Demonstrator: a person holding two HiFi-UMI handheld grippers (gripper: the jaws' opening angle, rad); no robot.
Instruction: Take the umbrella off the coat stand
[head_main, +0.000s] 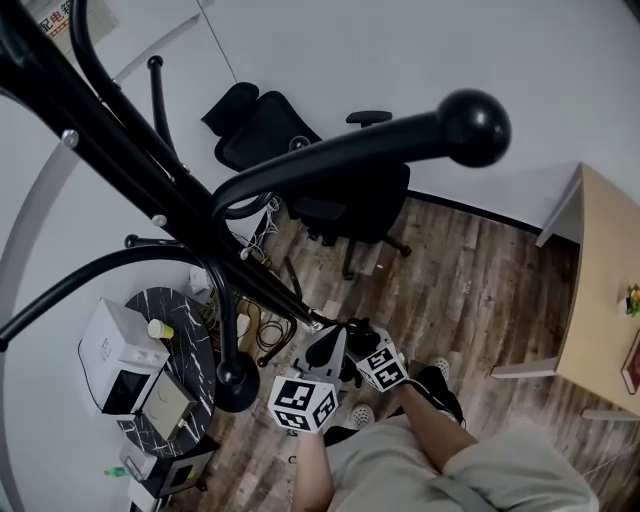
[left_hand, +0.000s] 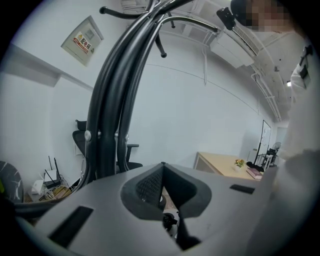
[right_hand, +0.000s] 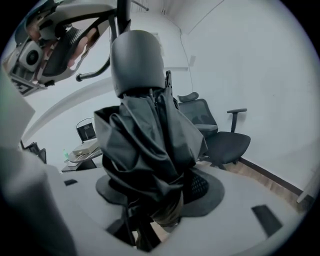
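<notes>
The folded dark grey umbrella (right_hand: 150, 150) stands upright in the right gripper view, its rounded grey handle (right_hand: 137, 60) on top. My right gripper (right_hand: 155, 187) is shut on its bunched fabric, with one pad on each side. The left gripper (right_hand: 47, 47) shows at that view's upper left, beside and above the handle. In its own view the left gripper (left_hand: 162, 167) is shut, with nothing seen between its pads. The black coat stand (left_hand: 107, 125) rises just left of it. From the head view the stand's curved arms (head_main: 180, 200) spread over both grippers, left (head_main: 325, 350) and right (head_main: 362, 335).
A black office chair (head_main: 330, 170) stands behind the stand near the white wall. A round dark table (head_main: 185, 320) at the left carries a white appliance (head_main: 120, 360) and boxes. A wooden desk (head_main: 600, 290) is at the right. Cables lie on the wood floor by the stand's foot.
</notes>
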